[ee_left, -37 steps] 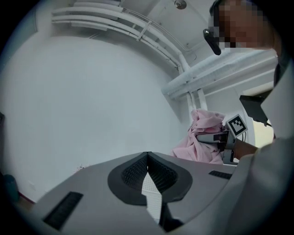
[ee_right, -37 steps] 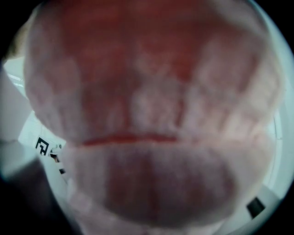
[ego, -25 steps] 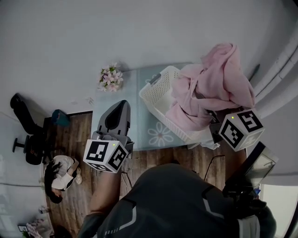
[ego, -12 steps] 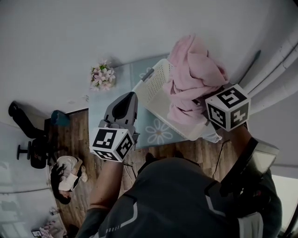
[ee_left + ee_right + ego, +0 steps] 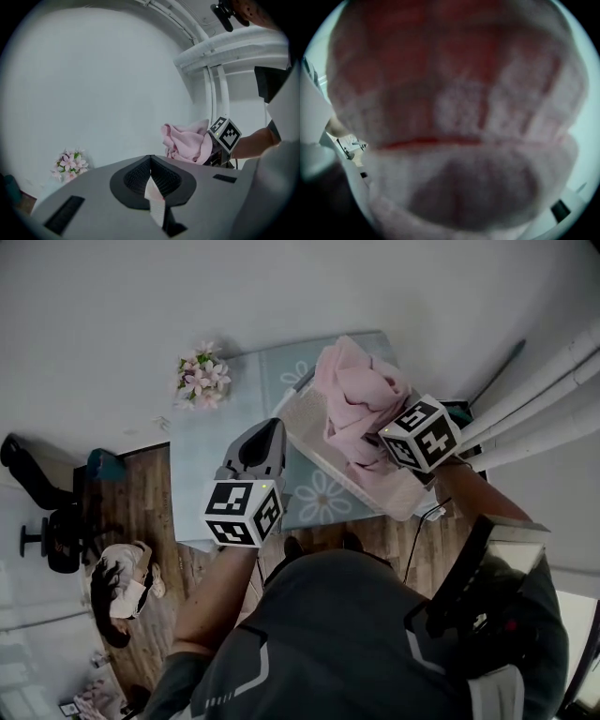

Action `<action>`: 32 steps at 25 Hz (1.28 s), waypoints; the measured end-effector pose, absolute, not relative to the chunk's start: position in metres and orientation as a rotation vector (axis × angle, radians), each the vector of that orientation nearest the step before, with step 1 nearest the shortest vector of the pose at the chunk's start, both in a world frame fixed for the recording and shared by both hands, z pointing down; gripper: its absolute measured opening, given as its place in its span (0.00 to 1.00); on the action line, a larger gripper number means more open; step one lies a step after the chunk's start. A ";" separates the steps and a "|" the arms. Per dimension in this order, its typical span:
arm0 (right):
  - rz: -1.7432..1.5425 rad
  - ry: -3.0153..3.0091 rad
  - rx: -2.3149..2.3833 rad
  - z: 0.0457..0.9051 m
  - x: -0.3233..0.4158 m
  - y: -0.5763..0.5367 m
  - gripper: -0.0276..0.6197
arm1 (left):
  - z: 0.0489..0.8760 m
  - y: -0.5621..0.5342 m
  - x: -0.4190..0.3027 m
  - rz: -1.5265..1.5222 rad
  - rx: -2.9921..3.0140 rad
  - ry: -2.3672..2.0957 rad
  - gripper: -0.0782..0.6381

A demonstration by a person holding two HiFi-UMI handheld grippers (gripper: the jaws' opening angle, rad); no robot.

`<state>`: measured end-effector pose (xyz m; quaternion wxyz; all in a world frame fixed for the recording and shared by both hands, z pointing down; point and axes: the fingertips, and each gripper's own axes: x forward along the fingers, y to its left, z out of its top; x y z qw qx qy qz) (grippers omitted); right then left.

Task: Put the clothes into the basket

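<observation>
Basket [image 5: 398, 495]: pink garment [image 5: 352, 395] partly inside, gripped by right gripper [image 5: 375, 441] fingers; left fingers [image 5: 255, 448] closed

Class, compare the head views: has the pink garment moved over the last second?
Yes. Held by the right gripper, the pink garment has sunk toward the white basket, bunching over its middle.

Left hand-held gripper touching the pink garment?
Apart. Left gripper view shows the left hand-held gripper shut, the pink garment well beyond its tips.
</observation>
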<state>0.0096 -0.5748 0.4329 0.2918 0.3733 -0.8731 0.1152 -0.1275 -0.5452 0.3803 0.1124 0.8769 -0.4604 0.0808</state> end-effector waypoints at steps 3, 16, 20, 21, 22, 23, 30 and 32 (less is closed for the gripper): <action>0.340 -2.271 0.890 0.470 -0.001 -0.577 0.57 | 0.396 -0.547 -0.129 0.239 2.553 -1.329 0.12; 0.429 -2.022 0.568 0.606 -0.015 -0.570 0.57 | 0.463 -0.547 -0.151 0.329 2.383 -1.407 0.12; 0.473 -1.958 0.510 0.640 -0.011 -0.565 0.57 | 0.472 -0.542 -0.153 0.304 2.358 -1.399 0.12; 0.491 -1.950 0.504 0.645 -0.010 -0.565 0.57 | 0.474 -0.541 -0.153 0.304 2.352 -1.401 0.12; 0.508 -1.943 0.499 0.650 -0.010 -0.566 0.57 | 0.476 -0.540 -0.155 0.308 2.344 -1.407 0.12; 0.523 -1.936 0.491 0.654 -0.011 -0.567 0.57 | 0.478 -0.540 -0.157 0.313 2.335 -1.413 0.12; 0.557 -1.874 0.450 0.679 -0.017 -0.566 0.58 | 0.485 -0.535 -0.163 0.315 2.296 -1.440 0.12; 0.537 -1.852 0.451 0.682 -0.020 -0.566 0.58 | 0.486 -0.534 -0.166 0.313 2.286 -1.448 0.12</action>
